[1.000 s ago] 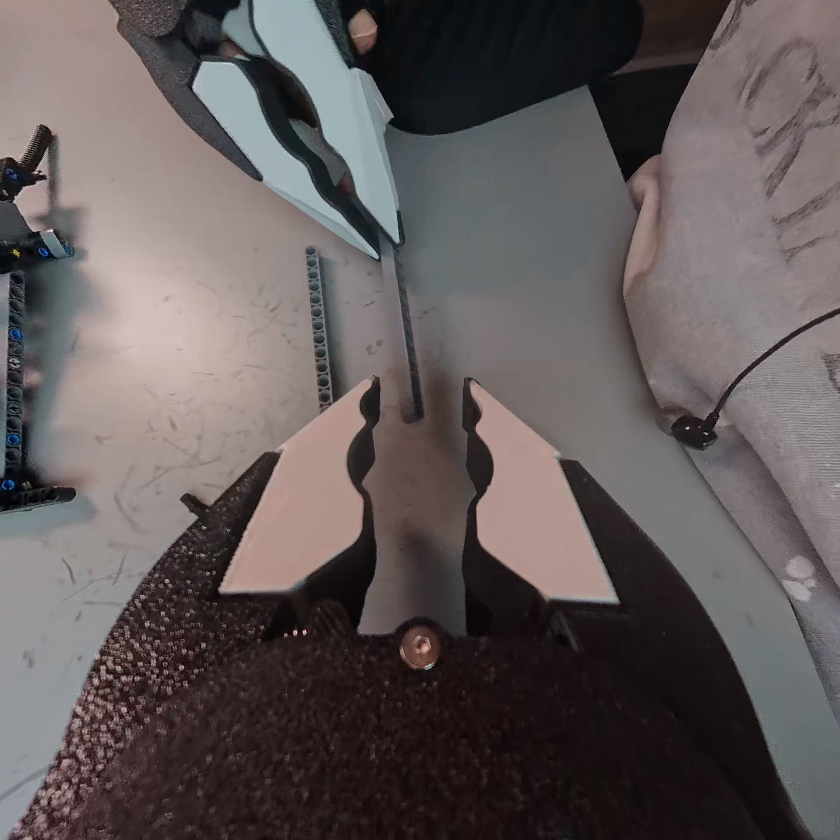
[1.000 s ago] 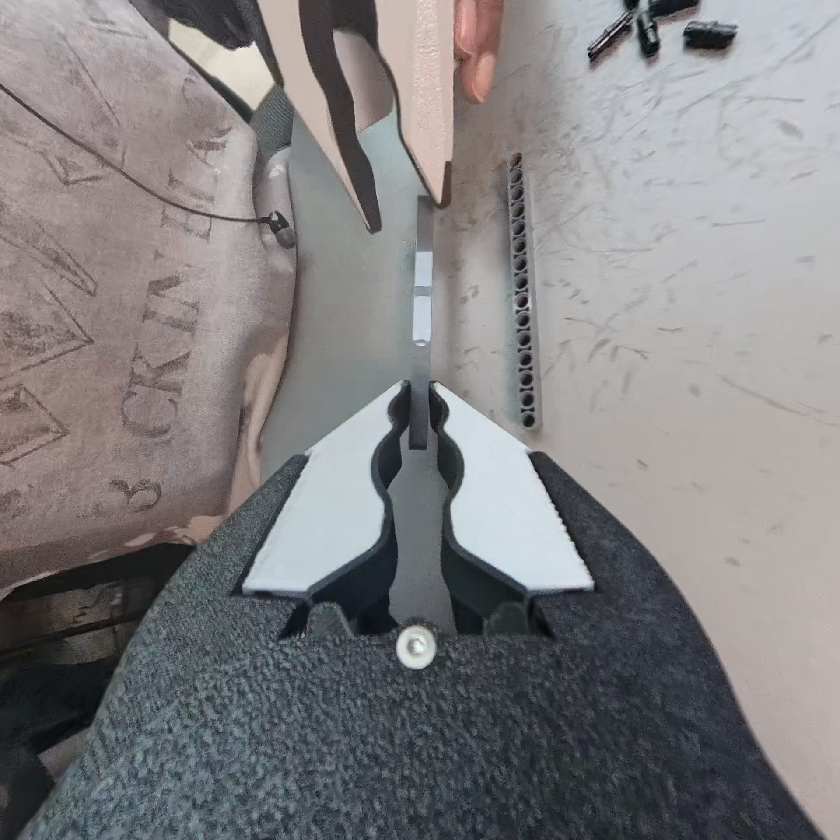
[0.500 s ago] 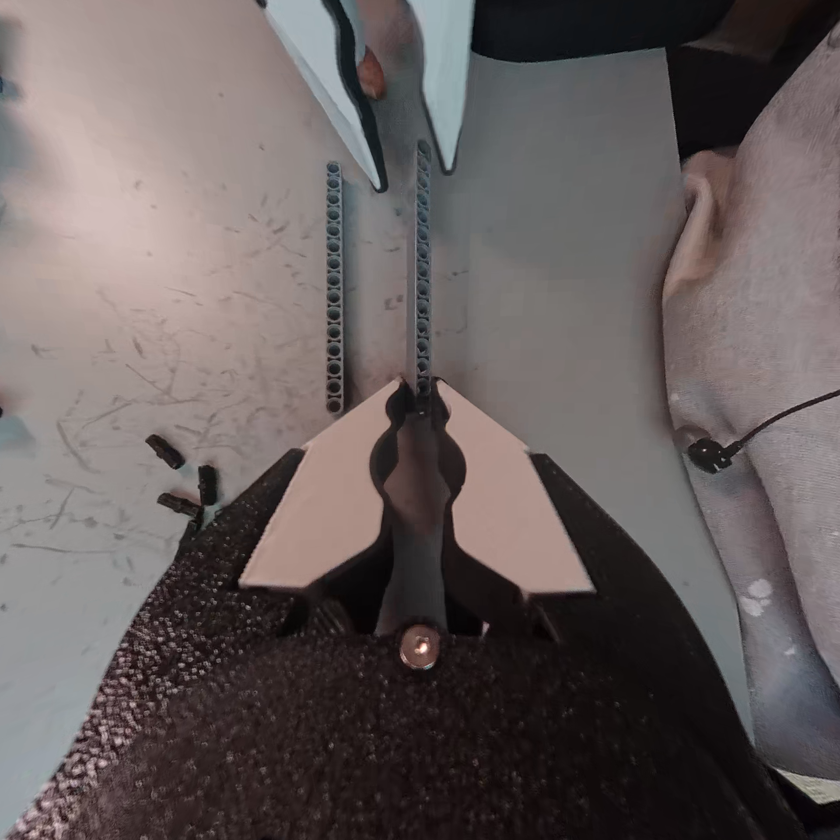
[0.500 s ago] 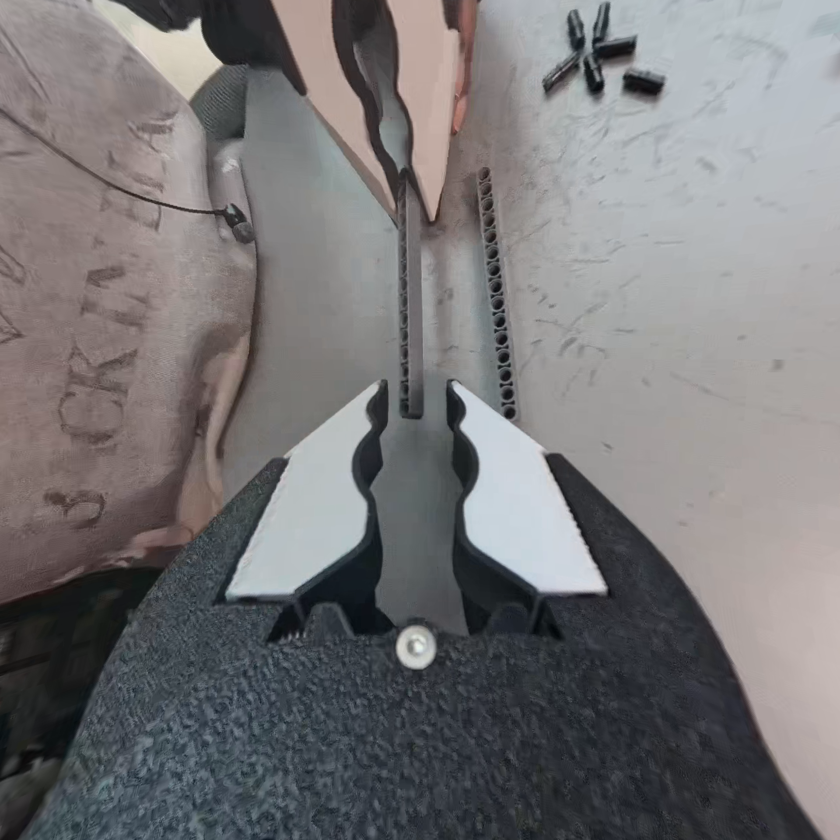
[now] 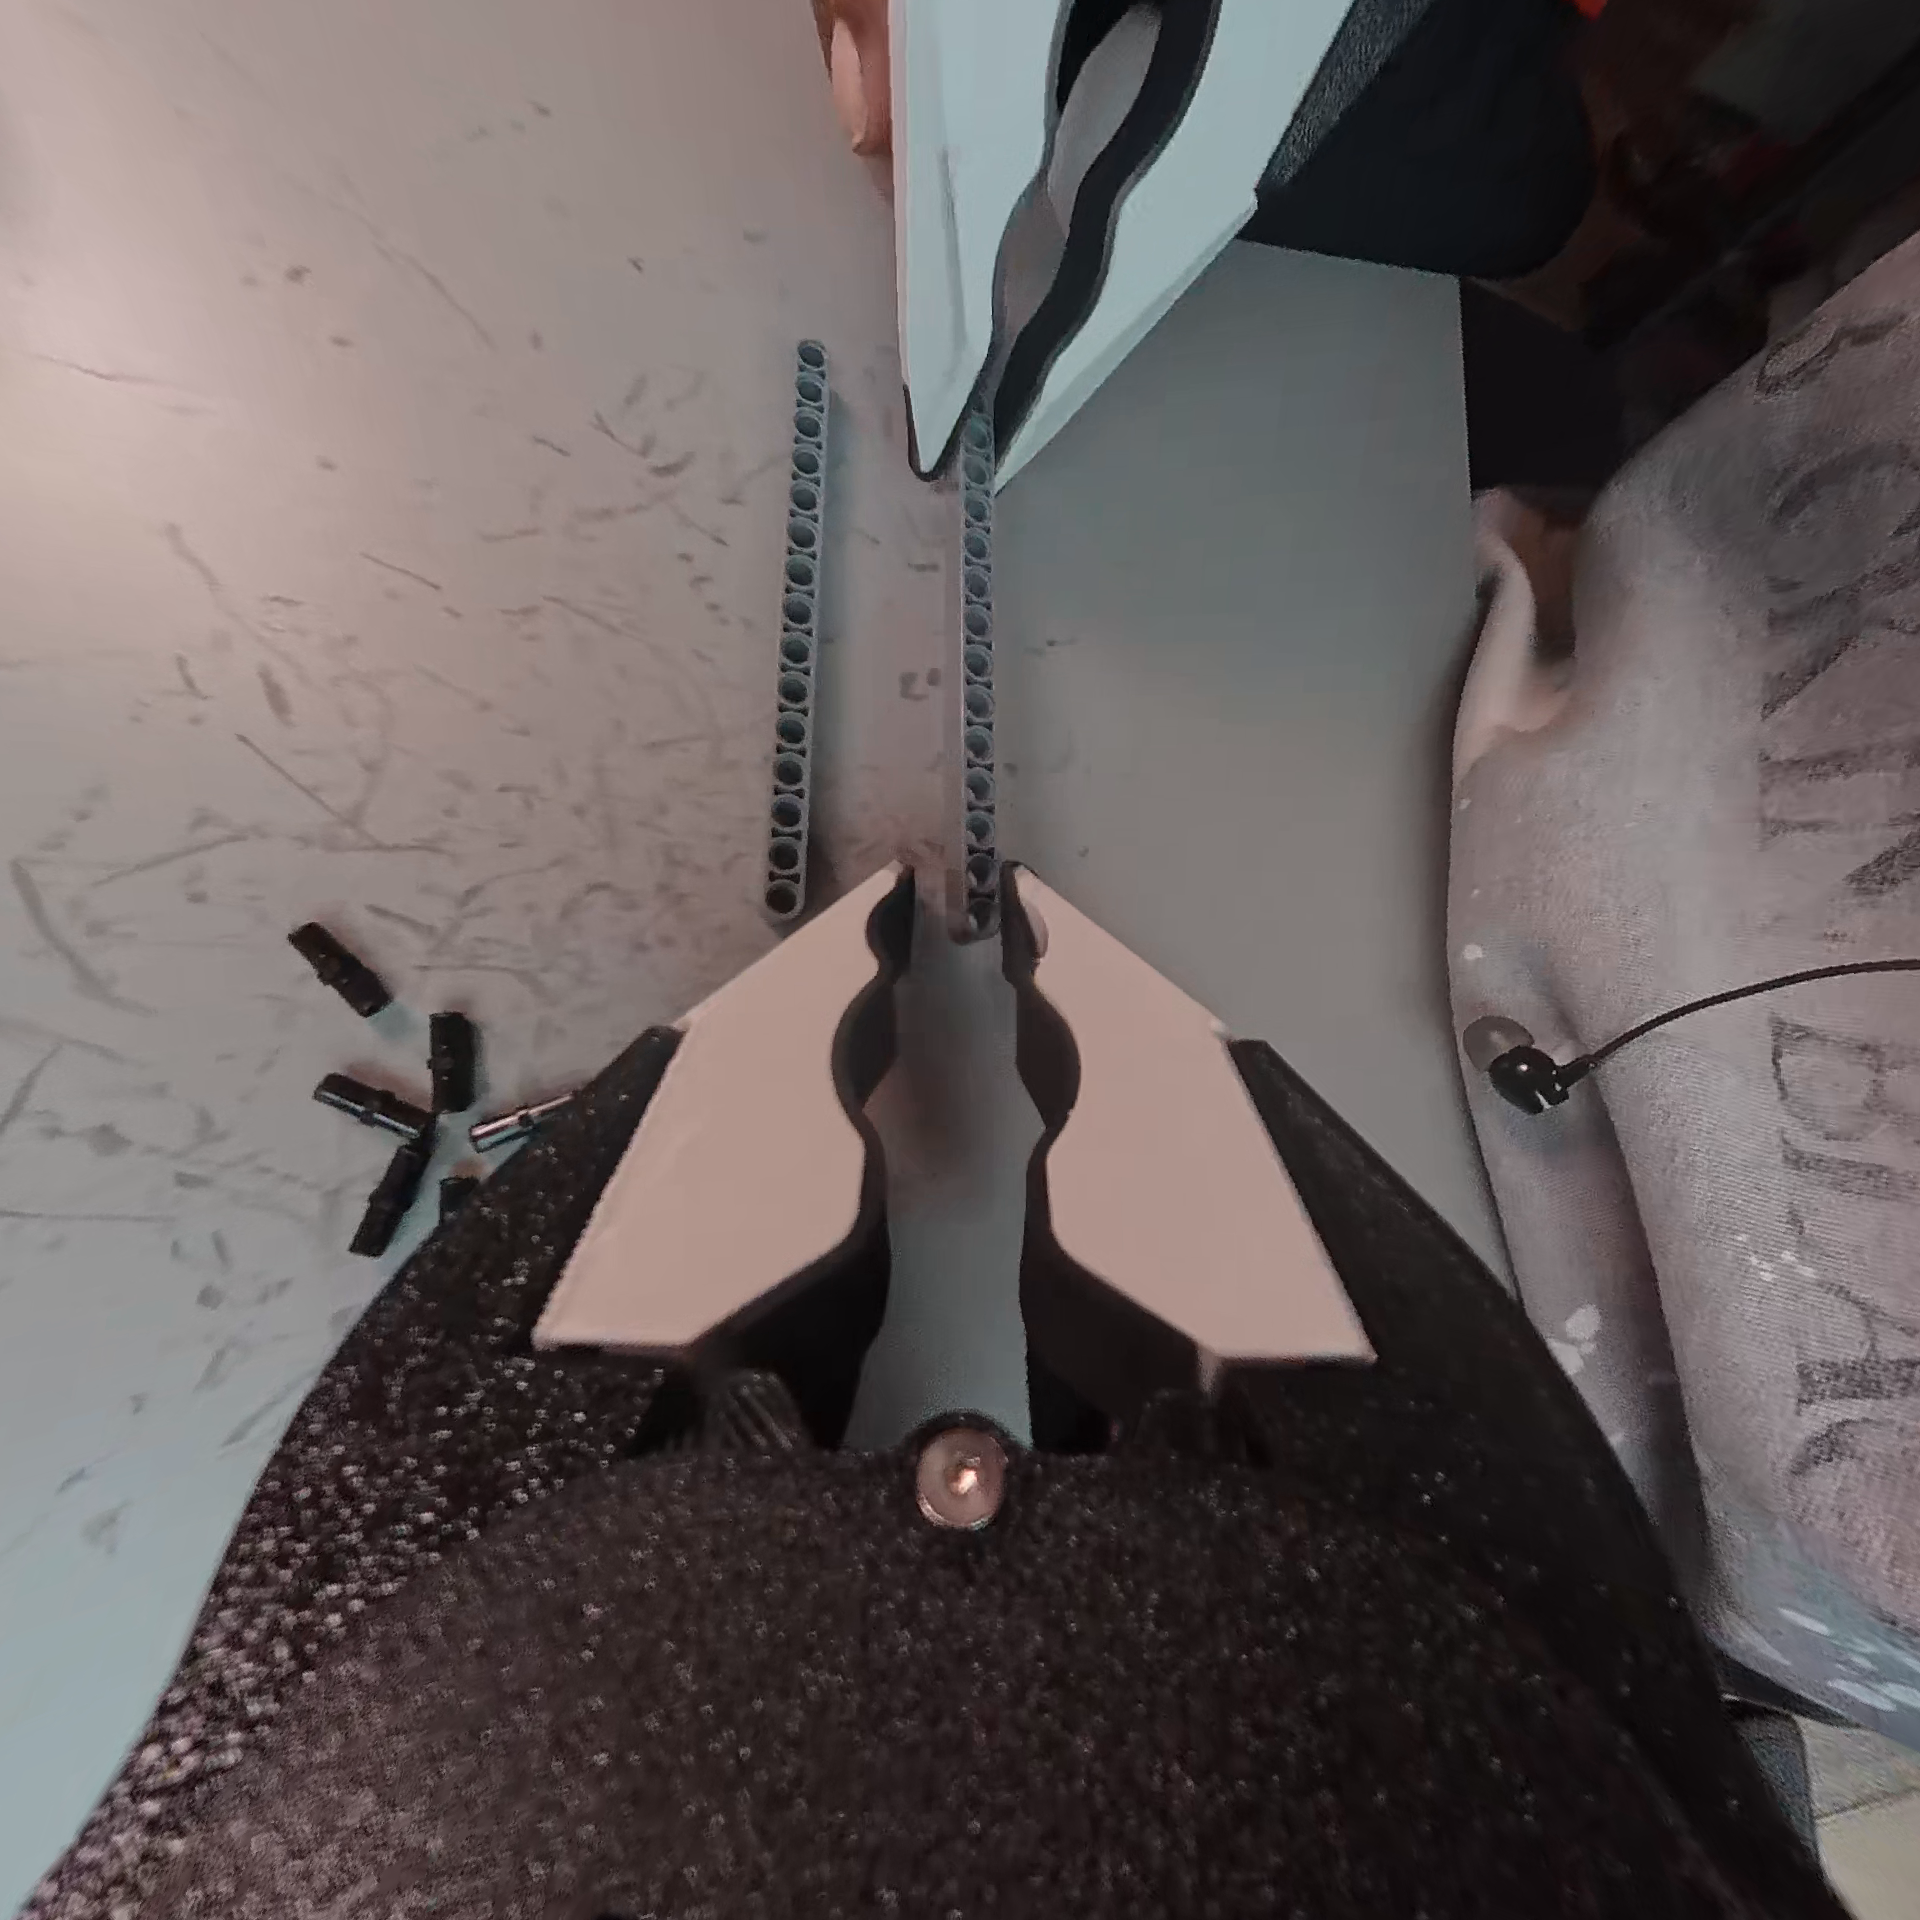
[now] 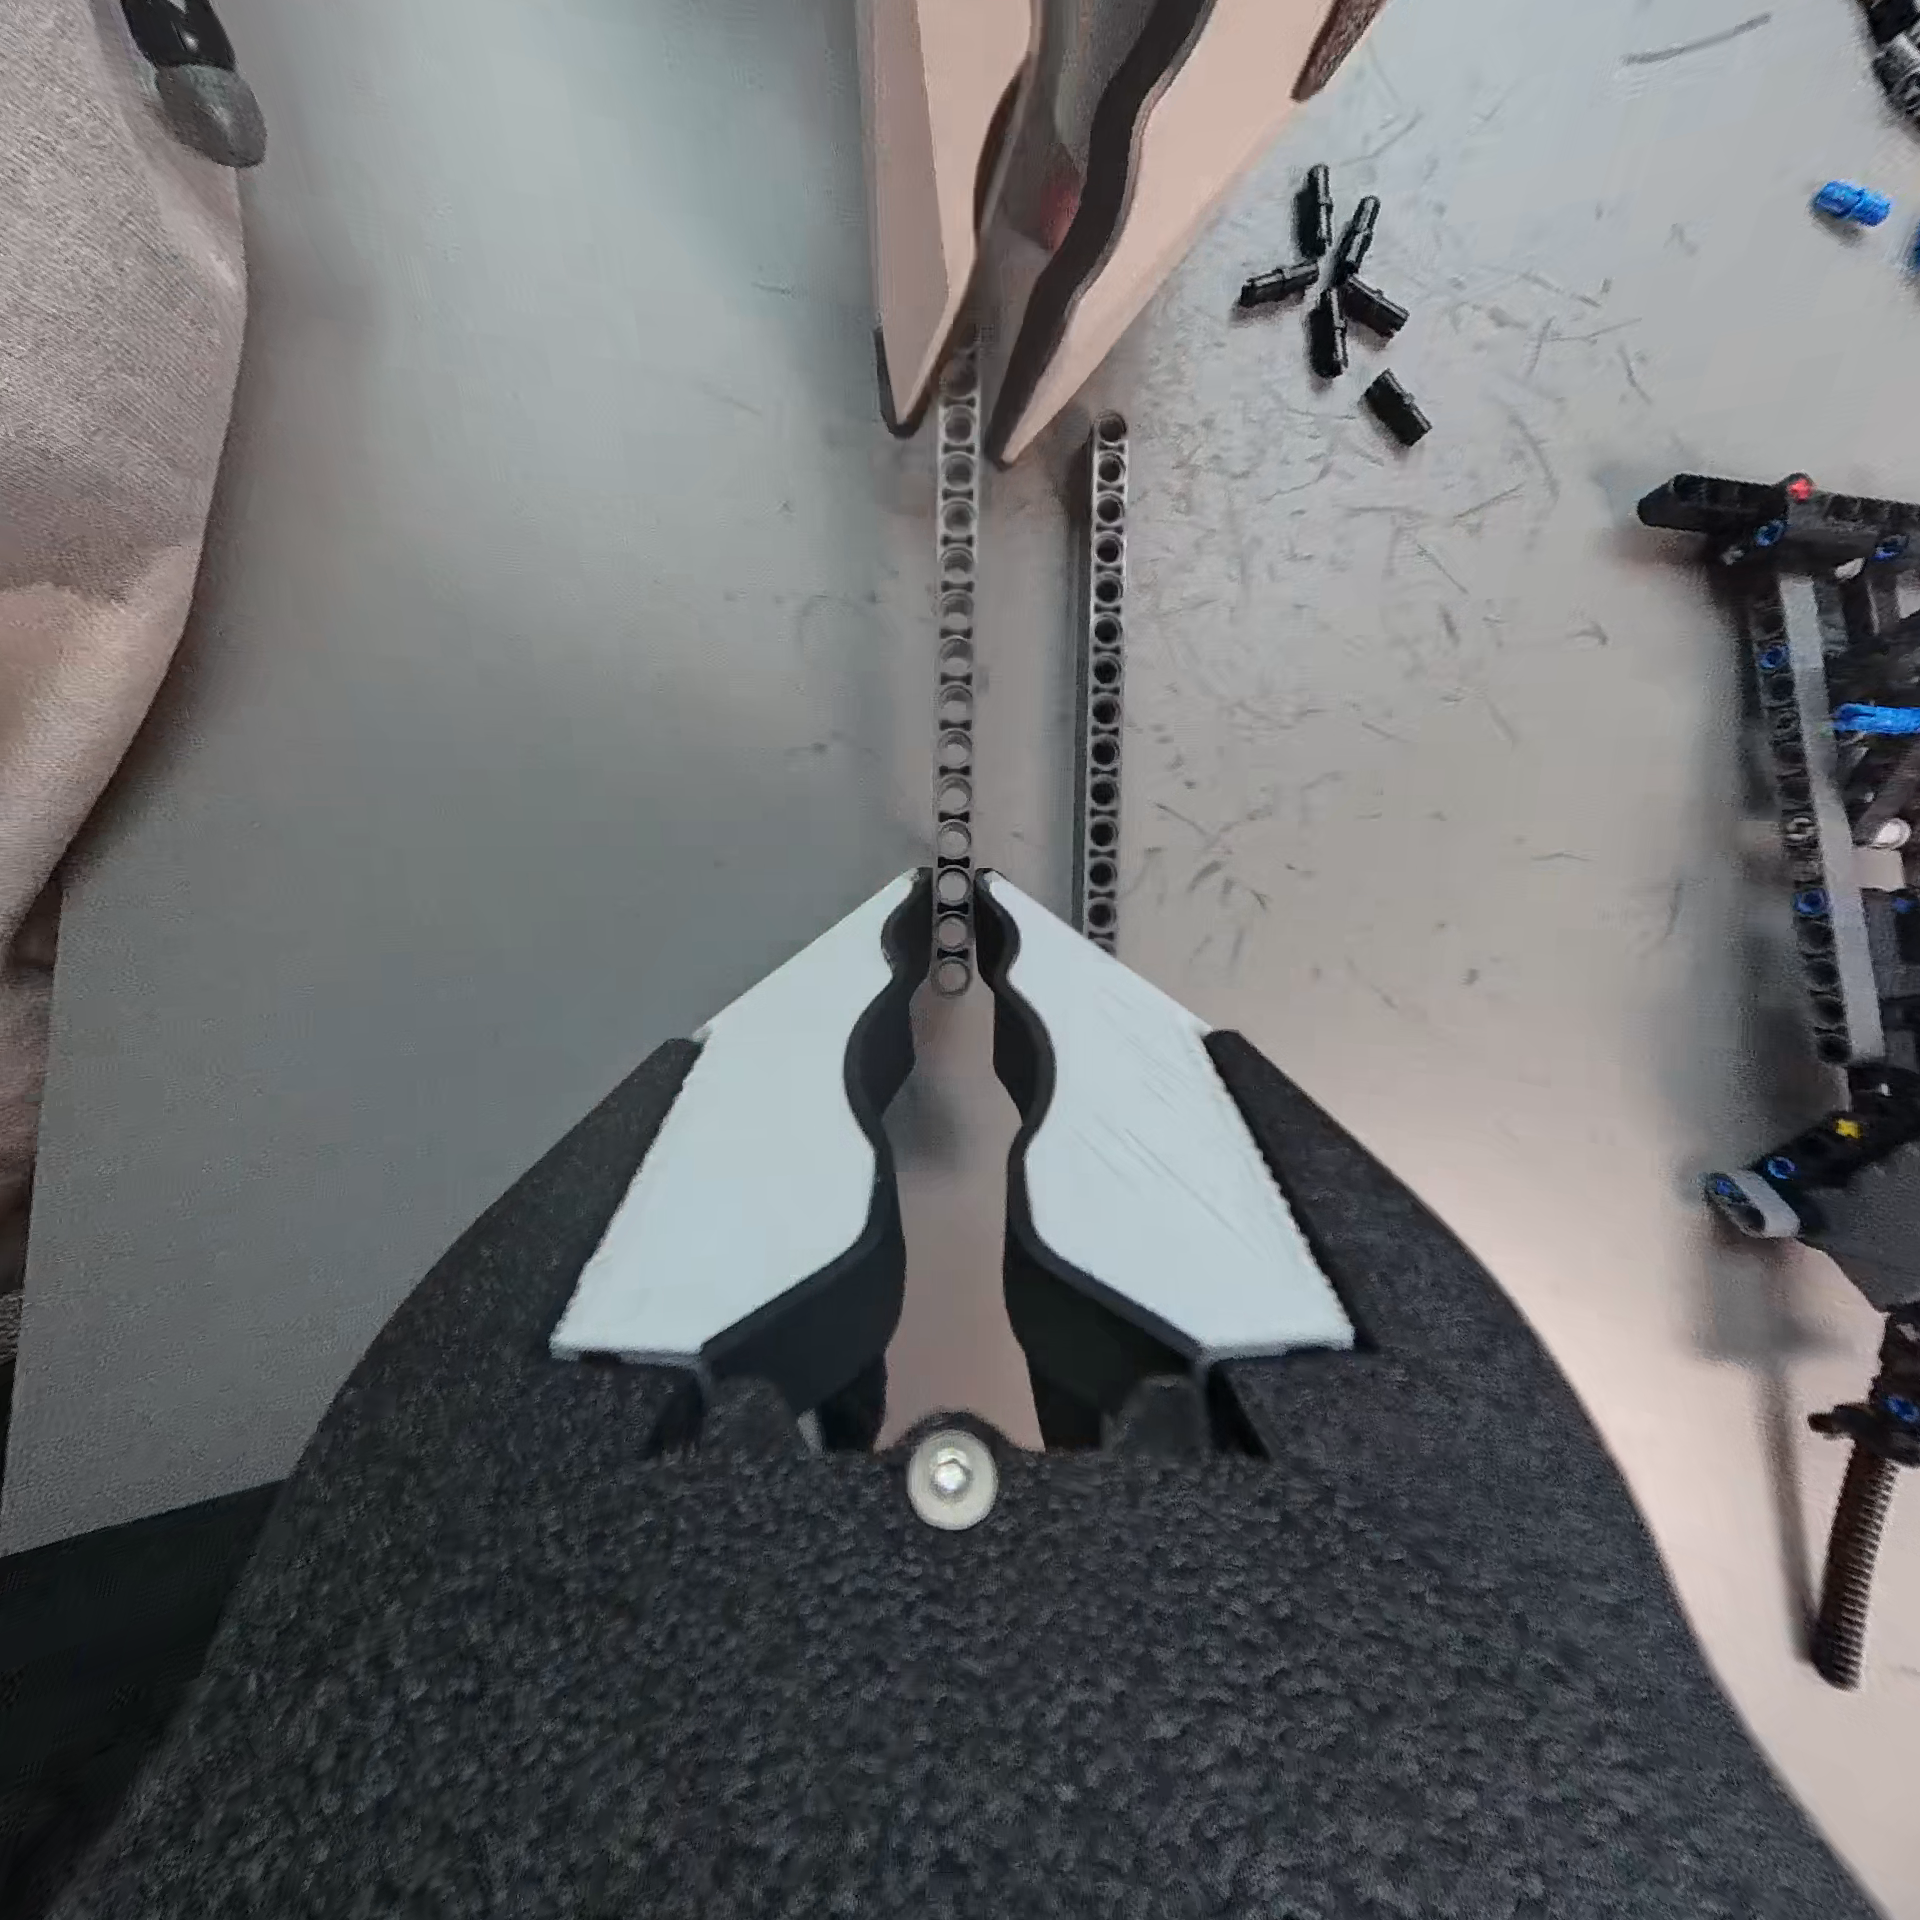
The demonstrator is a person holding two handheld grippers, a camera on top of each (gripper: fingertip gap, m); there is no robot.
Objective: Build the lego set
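We see the scratched pale grey bench (image 6: 1455,935) carrying everything, with a person's pale printed garment (image 5: 1714,935) along its edge. At the far right of the right wrist view lies a partly built black and grey lego frame (image 6: 1808,810) with blue pins. Our right tool (image 6: 956,883) is clenched on one end of a long thin grey lego beam with a row of holes (image 6: 956,644), its white fingertips pressed against both sides. In its own view our left tool (image 5: 958,878) sits at the other end of that beam (image 5: 977,665), a little open: the beam lies against one fingertip with a gap on the other side. A second matching grey holed beam (image 6: 1107,675) lies flat on the bench just beside the held one, parallel to it. A small cluster of short black connector pins (image 6: 1340,291) rests nearby.
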